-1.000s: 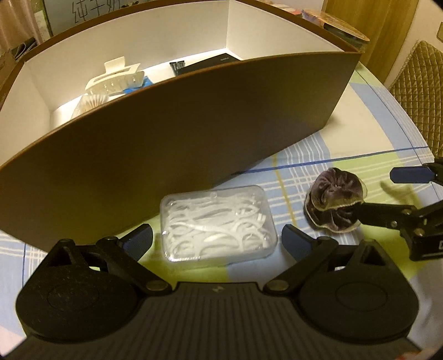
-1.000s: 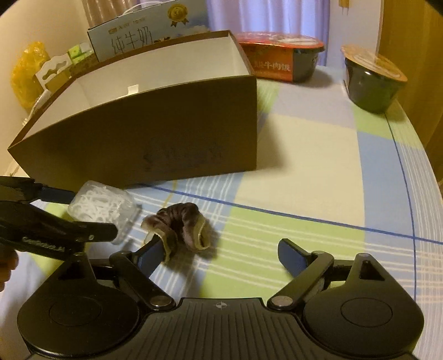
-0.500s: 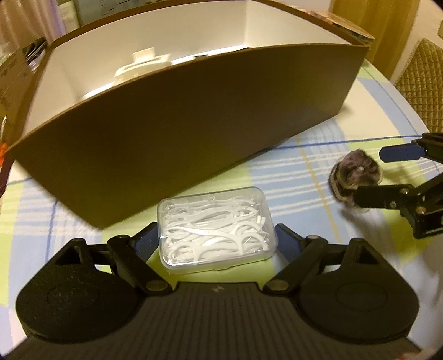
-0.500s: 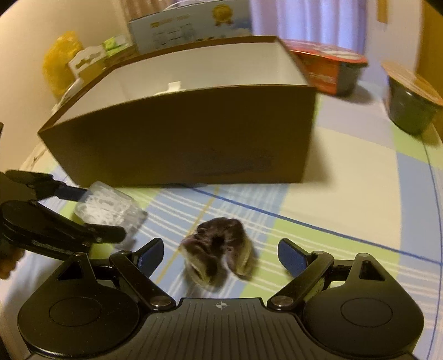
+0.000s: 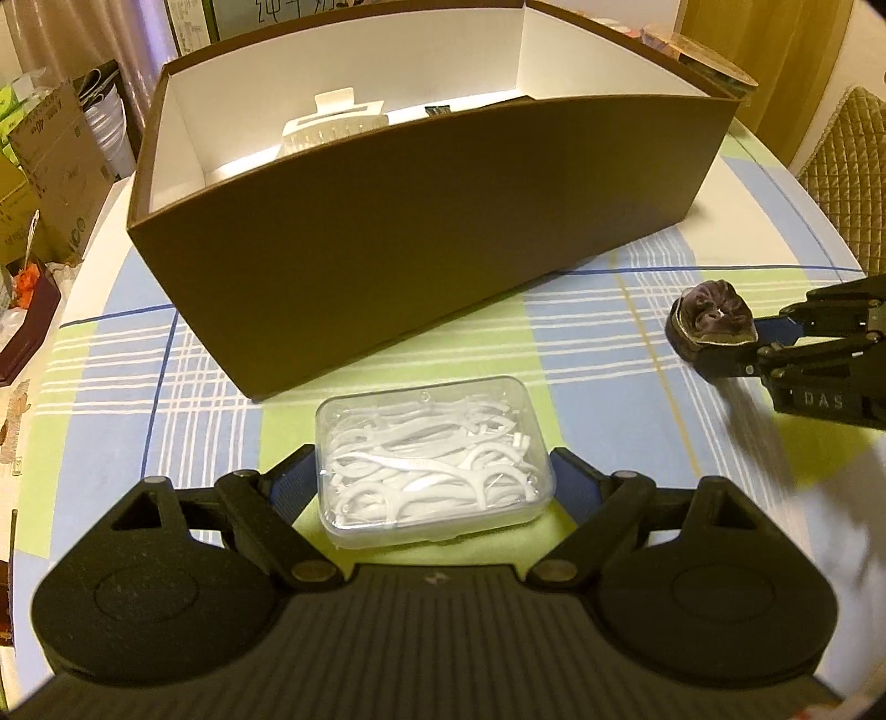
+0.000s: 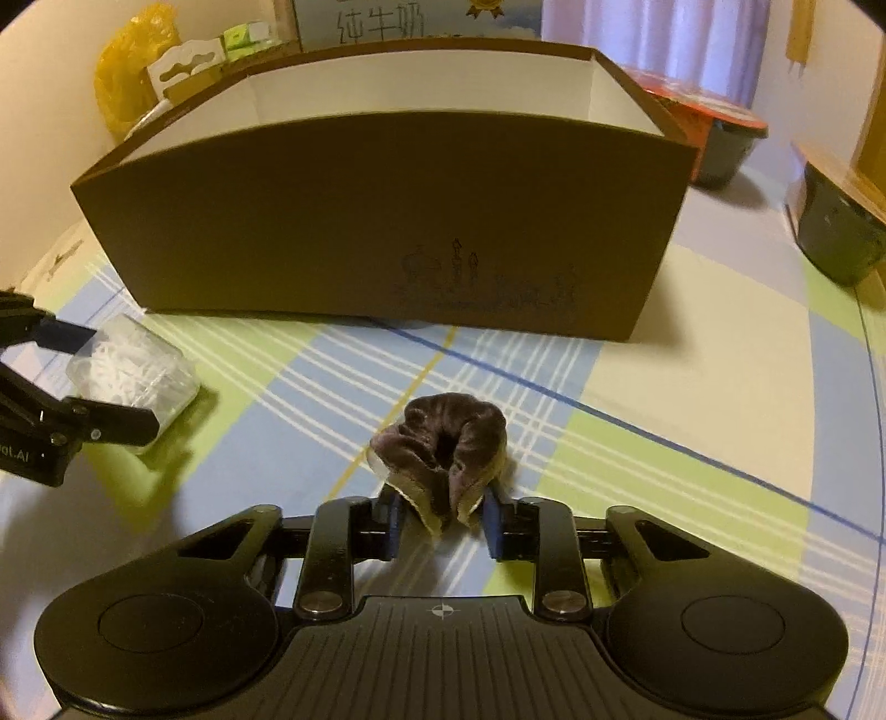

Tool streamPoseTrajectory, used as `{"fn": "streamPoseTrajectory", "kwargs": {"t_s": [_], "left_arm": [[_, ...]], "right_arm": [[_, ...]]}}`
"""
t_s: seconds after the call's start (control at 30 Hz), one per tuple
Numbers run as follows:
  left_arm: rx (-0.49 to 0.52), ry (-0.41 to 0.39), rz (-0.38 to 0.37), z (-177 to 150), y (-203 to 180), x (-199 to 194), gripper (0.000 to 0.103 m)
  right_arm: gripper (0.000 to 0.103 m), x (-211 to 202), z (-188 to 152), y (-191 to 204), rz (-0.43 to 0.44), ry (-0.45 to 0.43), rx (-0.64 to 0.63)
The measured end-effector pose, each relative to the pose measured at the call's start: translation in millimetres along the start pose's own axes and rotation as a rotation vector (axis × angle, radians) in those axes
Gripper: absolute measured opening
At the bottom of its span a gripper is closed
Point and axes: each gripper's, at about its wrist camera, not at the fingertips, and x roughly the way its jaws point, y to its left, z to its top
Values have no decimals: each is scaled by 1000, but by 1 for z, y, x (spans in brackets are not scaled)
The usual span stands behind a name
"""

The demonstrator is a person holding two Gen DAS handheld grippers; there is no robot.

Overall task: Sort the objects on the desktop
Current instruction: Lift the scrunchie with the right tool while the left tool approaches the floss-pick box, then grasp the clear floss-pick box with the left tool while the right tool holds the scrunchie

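Note:
A clear plastic box of white floss picks (image 5: 433, 458) lies on the checked tablecloth between the fingers of my left gripper (image 5: 433, 482), which touch its sides; it also shows in the right wrist view (image 6: 133, 372). My right gripper (image 6: 441, 520) is shut on a dark purple velvet scrunchie (image 6: 443, 446), also visible in the left wrist view (image 5: 711, 317). A brown cardboard box (image 5: 421, 232) with white inside stands behind both; it holds a white hair claw (image 5: 332, 124) and a dark flat item.
Instant noodle bowls (image 6: 714, 138) and a dark bowl (image 6: 841, 232) stand to the right of the box. A milk carton (image 6: 387, 19) and yellow bag (image 6: 124, 72) are behind it. Cardboard boxes (image 5: 50, 160) sit off the table's left; a quilted chair (image 5: 847, 166) at right.
My right gripper has closed on the scrunchie, which was loose between open fingers before. My left gripper has closed in around the floss pick box.

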Motion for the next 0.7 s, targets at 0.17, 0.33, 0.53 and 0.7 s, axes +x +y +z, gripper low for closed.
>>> {"fn": "streamPoseTrajectory", "kwargs": {"t_s": [0.17, 0.33, 0.53, 0.7], "left_arm": [[12, -20, -4, -1, -3, -14, 86], [17, -44, -7, -1, -6, -31, 86], [11, -77, -8, 2, -5, -56, 86], [12, -107, 0, 8, -5, -72, 86]], "right_arm": [[19, -13, 1, -2, 25, 6, 69], [18, -33, 2, 0, 58, -25, 98], [18, -57, 10, 4, 94, -63, 104], [18, -71, 22, 11, 117, -96, 96]]}}
